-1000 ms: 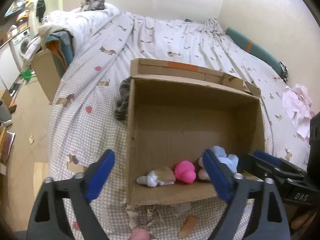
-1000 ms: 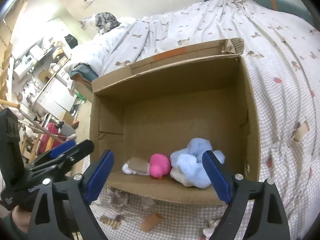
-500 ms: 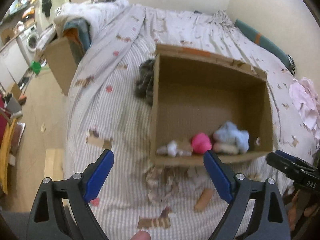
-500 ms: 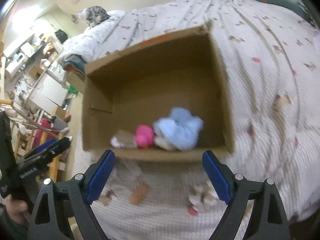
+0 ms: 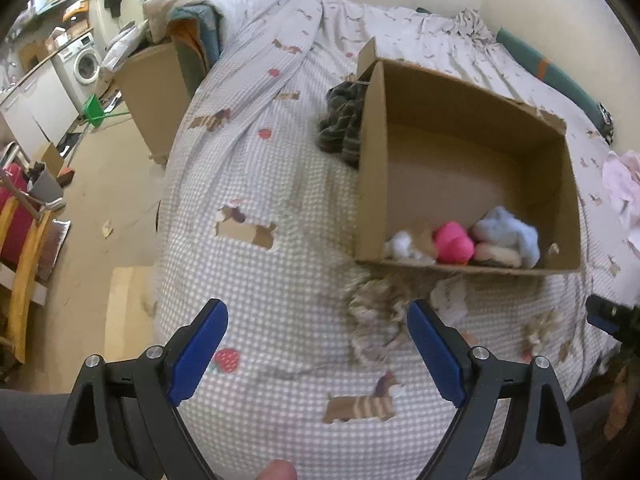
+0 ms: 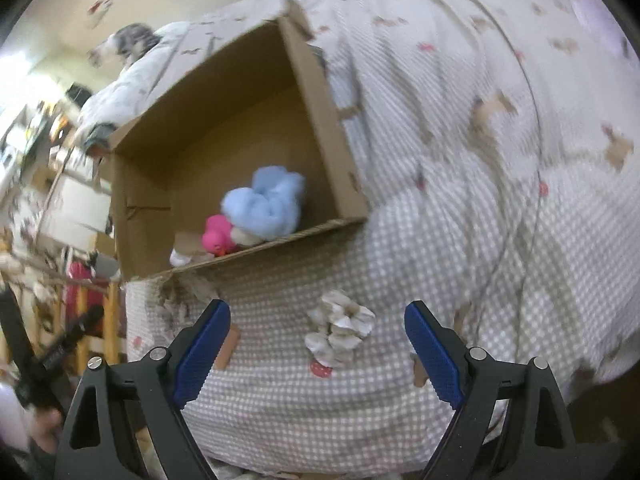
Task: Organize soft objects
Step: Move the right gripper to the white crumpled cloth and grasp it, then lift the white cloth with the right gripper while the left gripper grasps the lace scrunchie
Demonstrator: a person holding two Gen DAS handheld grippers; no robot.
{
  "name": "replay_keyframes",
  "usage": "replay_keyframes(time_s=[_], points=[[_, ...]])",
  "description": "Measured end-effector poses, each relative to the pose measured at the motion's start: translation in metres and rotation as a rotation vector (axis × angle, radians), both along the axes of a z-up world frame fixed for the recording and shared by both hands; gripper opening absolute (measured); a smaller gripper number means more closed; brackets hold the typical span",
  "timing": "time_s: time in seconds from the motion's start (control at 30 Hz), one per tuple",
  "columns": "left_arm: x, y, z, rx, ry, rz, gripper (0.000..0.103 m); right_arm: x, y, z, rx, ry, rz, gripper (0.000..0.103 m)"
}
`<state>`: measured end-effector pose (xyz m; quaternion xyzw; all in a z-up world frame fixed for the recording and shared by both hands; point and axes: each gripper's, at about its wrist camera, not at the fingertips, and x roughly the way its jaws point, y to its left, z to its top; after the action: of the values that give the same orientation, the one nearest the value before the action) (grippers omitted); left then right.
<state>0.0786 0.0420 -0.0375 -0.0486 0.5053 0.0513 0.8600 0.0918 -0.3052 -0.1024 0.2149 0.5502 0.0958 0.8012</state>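
Left wrist view: left gripper spread wide, empty.
Right gripper: released, empty.
Done: blue plush, pink toy inside cardboard box.
Left: pale soft piece lay on bedspread outside.

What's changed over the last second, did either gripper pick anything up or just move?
Both grippers pulled back from the cardboard box; the left gripper and right gripper now sit over the checked bedspread, open and empty. Nothing was grasped or released. The blue plush, pink toy and white toy stayed in the box.
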Motion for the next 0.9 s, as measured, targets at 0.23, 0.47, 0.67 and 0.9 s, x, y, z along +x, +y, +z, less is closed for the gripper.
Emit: replay_keyframes(time_s=[0.23,0.47,0.67,0.9], points=[[0.002,0.015,-0.006,-0.024,0.021,0.047,0.090,0.016,0.010,-0.037,0.021,0.147,0.001,0.089],[0.005,0.018,-0.013,-0.044,0.042,0.053,0.090,0.025,0.051,-0.057,-0.200,0.191,0.092,0.086],[0.007,0.023,-0.022,-0.047,0.073,0.065,0.090,0.026,0.066,-0.067,-0.340,0.206,0.154,0.025],[0.014,0.012,-0.033,-0.154,0.086,0.029,0.090,0.011,0.061,-0.023,-0.272,0.071,0.127,0.023]])
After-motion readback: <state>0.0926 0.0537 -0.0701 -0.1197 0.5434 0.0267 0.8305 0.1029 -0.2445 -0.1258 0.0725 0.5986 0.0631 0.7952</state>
